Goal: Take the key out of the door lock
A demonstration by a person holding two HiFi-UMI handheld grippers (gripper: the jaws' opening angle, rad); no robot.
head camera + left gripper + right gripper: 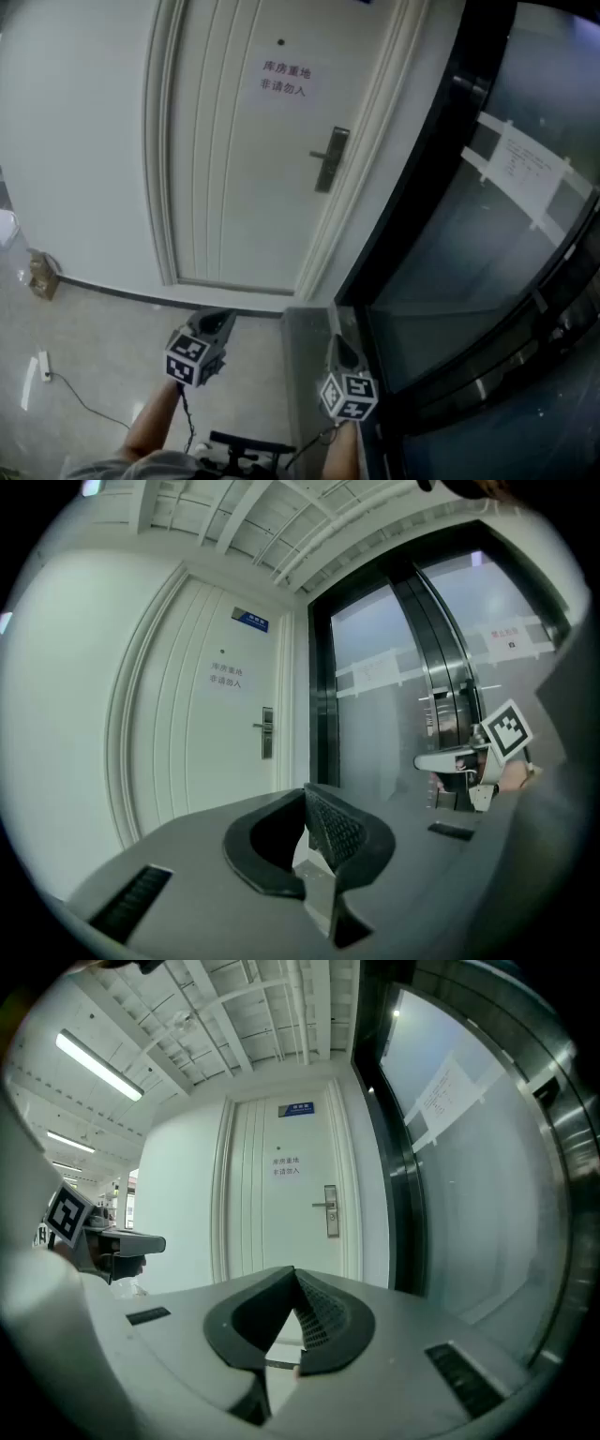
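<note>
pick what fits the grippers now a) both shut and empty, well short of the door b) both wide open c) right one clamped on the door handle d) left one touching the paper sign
a: the head view shows the left gripper and right gripper far from the lock plate, and each gripper view shows jaws together, nothing between.

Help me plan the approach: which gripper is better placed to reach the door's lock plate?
Right, probably. Both are shut and far off, but the right gripper lines up with the lock plate; the left gripper sits to the side.
</note>
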